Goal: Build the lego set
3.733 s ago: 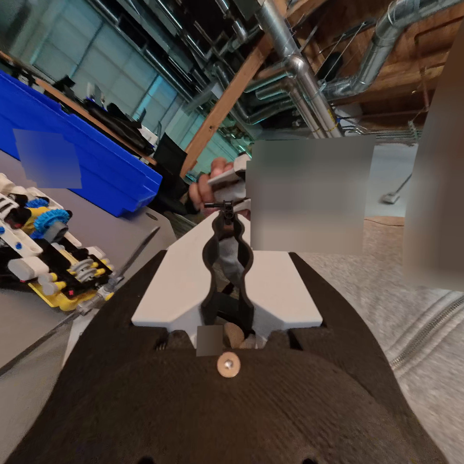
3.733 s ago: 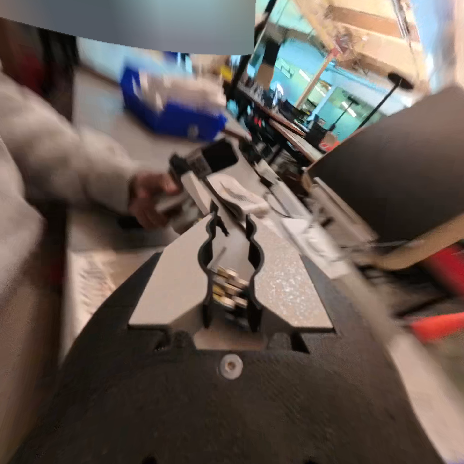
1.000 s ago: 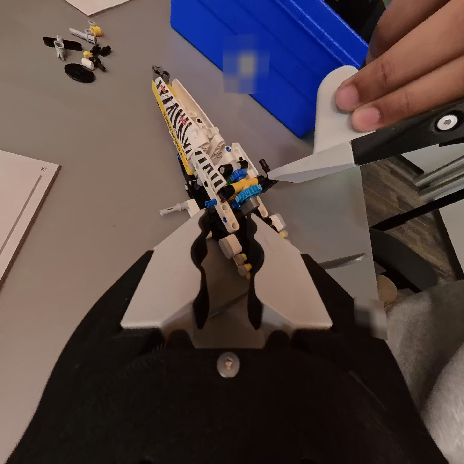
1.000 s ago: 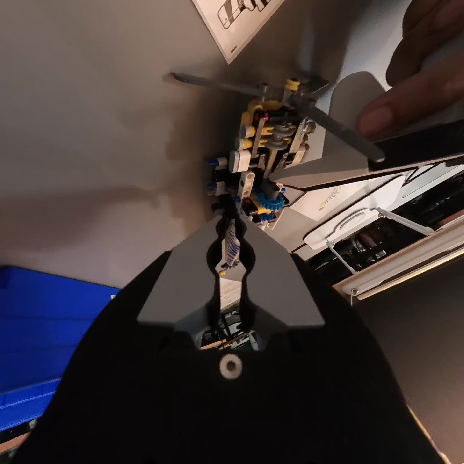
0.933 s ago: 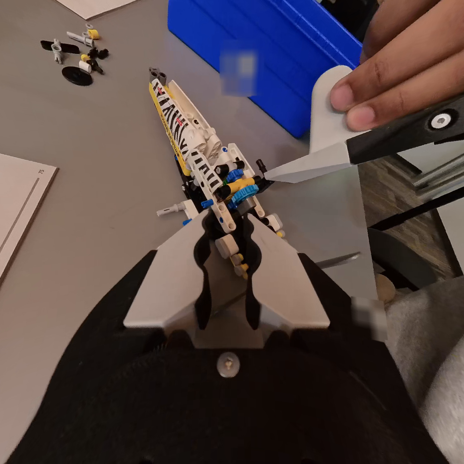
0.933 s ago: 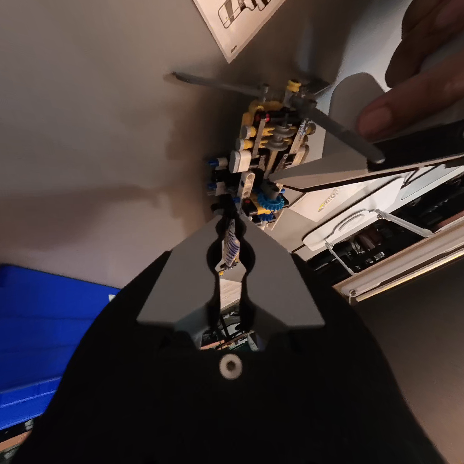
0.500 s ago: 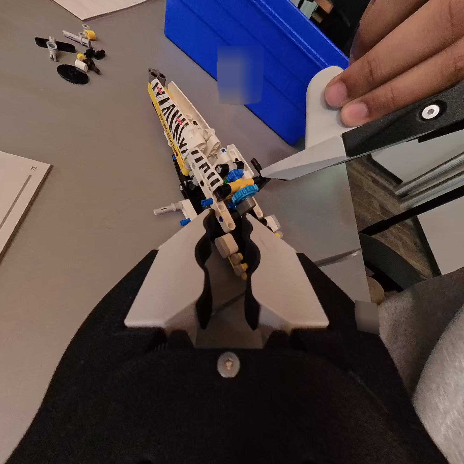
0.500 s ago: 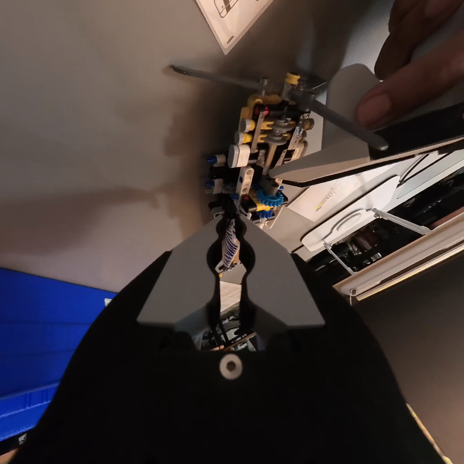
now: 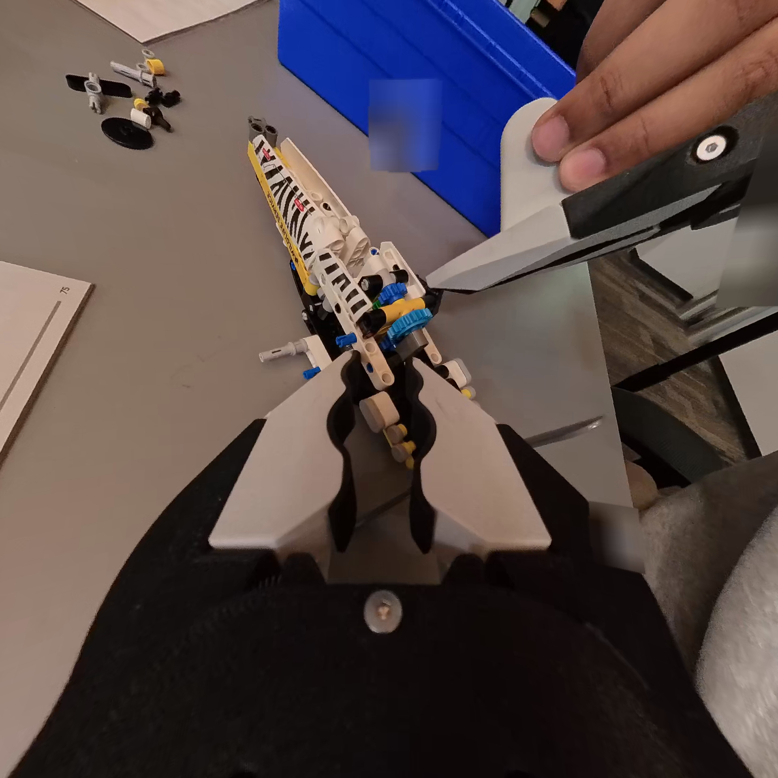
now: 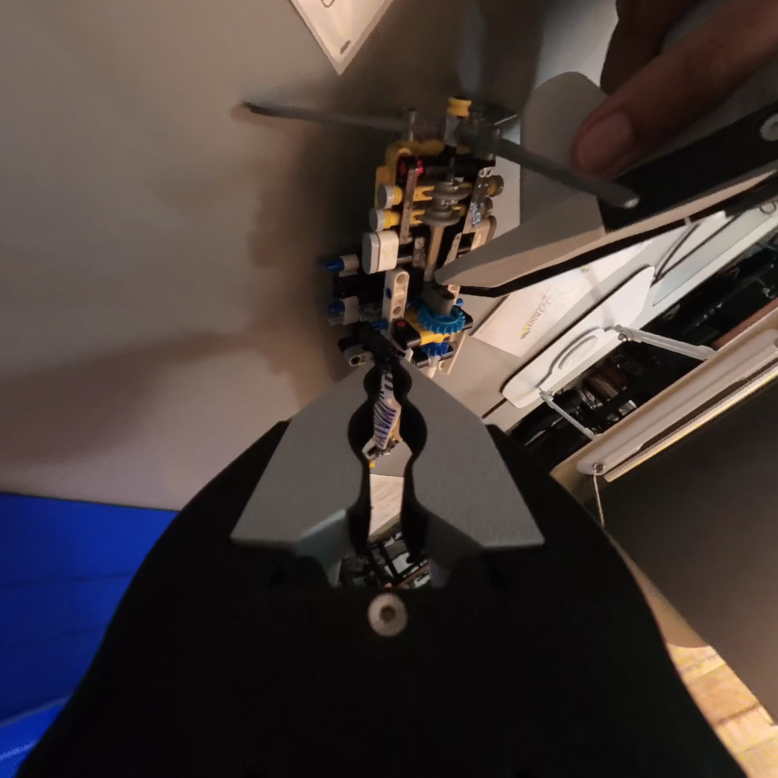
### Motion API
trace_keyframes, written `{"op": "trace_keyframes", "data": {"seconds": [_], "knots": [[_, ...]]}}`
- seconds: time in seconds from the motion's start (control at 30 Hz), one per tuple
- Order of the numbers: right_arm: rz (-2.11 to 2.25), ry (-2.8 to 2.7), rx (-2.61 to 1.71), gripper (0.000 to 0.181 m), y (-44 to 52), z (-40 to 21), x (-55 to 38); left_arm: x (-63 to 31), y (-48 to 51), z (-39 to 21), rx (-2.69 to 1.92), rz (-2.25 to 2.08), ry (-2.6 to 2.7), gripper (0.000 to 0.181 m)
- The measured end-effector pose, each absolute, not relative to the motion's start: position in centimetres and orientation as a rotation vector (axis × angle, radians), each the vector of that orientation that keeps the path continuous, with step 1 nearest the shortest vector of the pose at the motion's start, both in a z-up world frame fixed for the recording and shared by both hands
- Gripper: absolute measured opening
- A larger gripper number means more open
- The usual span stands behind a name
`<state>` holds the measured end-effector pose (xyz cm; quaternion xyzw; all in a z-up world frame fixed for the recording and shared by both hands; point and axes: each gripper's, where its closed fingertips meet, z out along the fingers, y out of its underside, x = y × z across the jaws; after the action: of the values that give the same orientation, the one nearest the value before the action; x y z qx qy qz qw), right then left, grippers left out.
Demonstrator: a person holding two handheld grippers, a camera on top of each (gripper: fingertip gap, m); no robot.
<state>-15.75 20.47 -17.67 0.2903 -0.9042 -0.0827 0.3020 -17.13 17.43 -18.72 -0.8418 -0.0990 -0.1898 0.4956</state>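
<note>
At frame centre the left gripper clamps the helicopter model on the table while the right gripper, nearly closed, presses a small black pin, barely visible, into its side; next, a firm straight push.

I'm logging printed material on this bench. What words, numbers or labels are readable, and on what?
I don't quote writing; these things bear it.
Booklet page: small print in its corner.
Lego model: lettering along its yellow side strip.
Paper sheet: tiny print, blurred.
White case: yellow mark, too blurred.
</note>
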Motion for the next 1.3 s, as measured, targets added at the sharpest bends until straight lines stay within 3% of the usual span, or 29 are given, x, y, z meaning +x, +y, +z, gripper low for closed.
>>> {"op": "trace_keyframes", "data": {"seconds": [0.33, 0.6, 0.83, 1.03, 1.17, 1.3], "knots": [[-0.173, -2.470, 0.488, 0.000, 22.4, -18.5, -13.9, -17.1, 17.5, -18.7, -2.019, -0.488, -0.262, 0.018], [0.002, -2.716, 0.022, 0.002, 25.9, -19.4, -12.1, -17.2, 17.5, -18.7, -2.012, -0.475, -0.266, 0.018], [-0.016, -2.793, 0.007, 0.033, 25.9, -21.6, -11.3, -17.4, 17.4, -18.6, -1.996, -0.474, -0.282, 0.017], [0.014, -2.891, -0.116, 0.035, 25.9, -22.8, -11.5, -18.4, 16.7, -16.2, -1.847, -0.534, -0.338, 0.014], [0.042, -2.974, -0.208, 0.020, 25.9, -23.1, -11.0, -18.8, 15.9, -15.4, -1.807, -0.544, -0.339, 0.021], [0.037, -2.981, -0.265, 0.020, 25.5, -23.0, -11.0, -18.7, 15.6, -14.5, -1.789, -0.476, -0.290, 0.025]]}}
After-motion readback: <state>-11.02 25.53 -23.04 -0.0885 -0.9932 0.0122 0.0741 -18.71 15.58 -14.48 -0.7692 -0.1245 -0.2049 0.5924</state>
